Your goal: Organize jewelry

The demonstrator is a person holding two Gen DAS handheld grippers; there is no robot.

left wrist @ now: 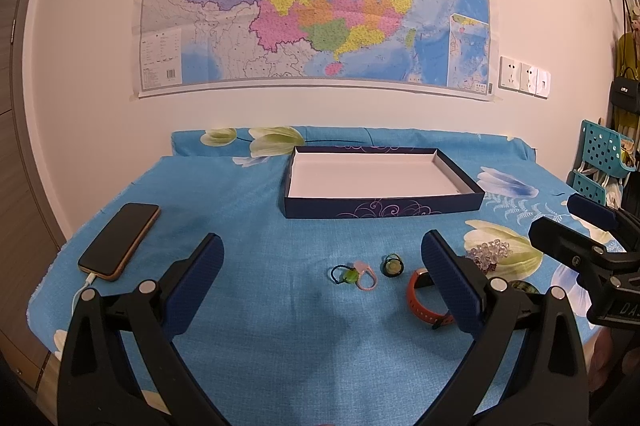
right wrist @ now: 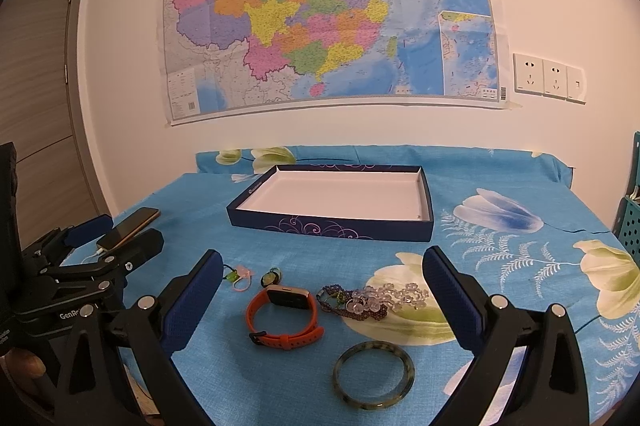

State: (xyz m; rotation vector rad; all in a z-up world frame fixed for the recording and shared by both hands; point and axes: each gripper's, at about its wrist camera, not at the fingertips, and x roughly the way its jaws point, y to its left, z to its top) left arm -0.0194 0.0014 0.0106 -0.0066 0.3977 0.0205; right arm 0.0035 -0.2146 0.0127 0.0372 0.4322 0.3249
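Shallow navy box (right wrist: 332,226) with white interior at desk rear, orange watch (right wrist: 285,318), green bangle (right wrist: 374,375), bead bracelets (right wrist: 368,302) loose before it, phone (left wrist: 119,241) left, left gripper (left wrist: 320,266) and right gripper (right wrist: 322,286) jaws spread, holding nothing.

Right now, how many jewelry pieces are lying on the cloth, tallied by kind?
Small rings: 3
Bead bracelets: 2, one clear, one purple
Green bangle: 1
Orange-strapped watch: 1
Total: 7; none in the box
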